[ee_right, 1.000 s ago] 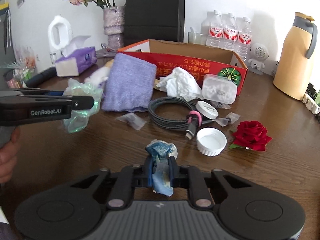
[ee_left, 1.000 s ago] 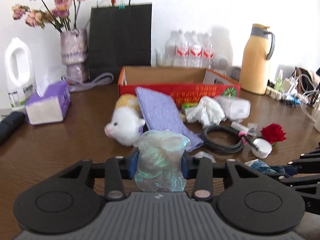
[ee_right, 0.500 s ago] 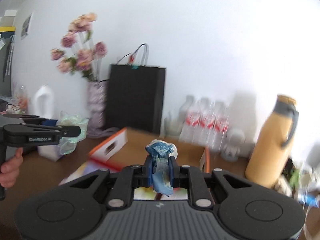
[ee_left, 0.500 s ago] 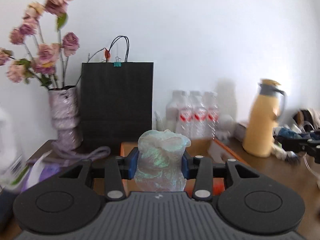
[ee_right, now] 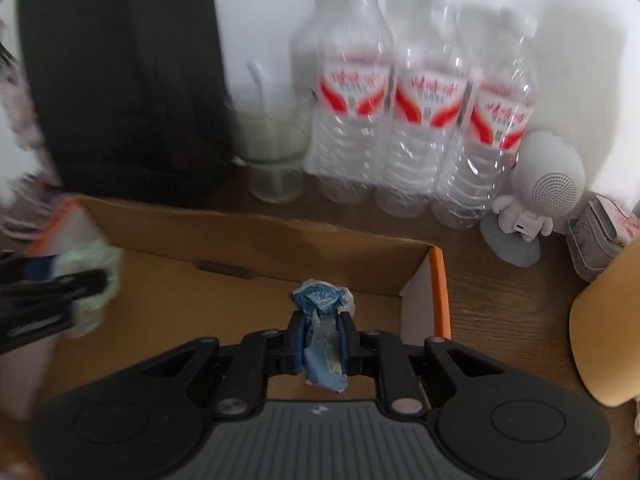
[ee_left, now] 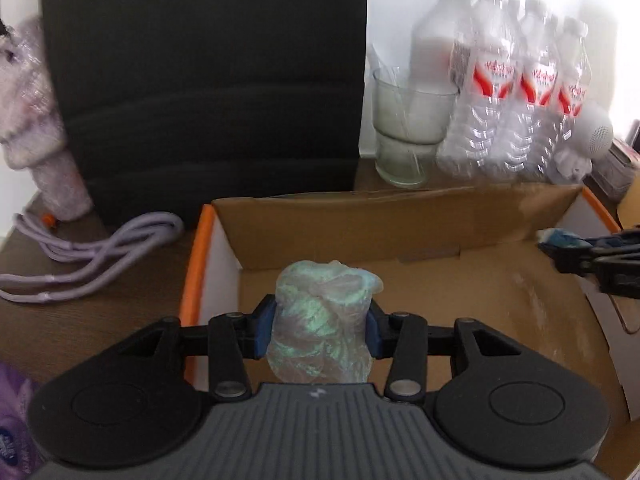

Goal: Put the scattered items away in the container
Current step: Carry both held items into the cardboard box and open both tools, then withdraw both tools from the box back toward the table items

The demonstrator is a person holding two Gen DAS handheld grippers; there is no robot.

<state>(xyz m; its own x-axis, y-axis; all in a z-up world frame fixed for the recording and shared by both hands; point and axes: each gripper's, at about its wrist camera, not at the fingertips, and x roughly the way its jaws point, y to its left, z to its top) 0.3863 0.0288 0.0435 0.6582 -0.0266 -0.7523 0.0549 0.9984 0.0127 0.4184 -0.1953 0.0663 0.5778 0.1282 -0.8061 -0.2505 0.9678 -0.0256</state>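
At the desk's far left edge a bubble-wrapped vase (ee_left: 30, 120) stands, with a coiled lilac cable (ee_left: 92, 248) lying just in front of it. Beside them, along the back edge, rises a black paper bag (ee_left: 208, 80). The cardboard box (ee_left: 400, 220), orange-rimmed, sits in front of the bag, its brown floor bare where it shows. The left gripper (ee_left: 320, 326) hangs over the box's left part, near the left wall, its claw pinching a crumpled iridescent plastic wad (ee_left: 324, 332). Further right, over the box's right part near the far right corner, the right gripper (ee_right: 322, 342) has its claw pressed onto a crumpled blue wrapper (ee_right: 322, 340). Behind the box, at the desk's back edge, stand a glass cup (ee_left: 408, 128), then a row of water bottles (ee_right: 420, 112), and an astronaut-shaped speaker (ee_right: 536, 196). A yellow jug (ee_right: 608, 340) fills the right edge.
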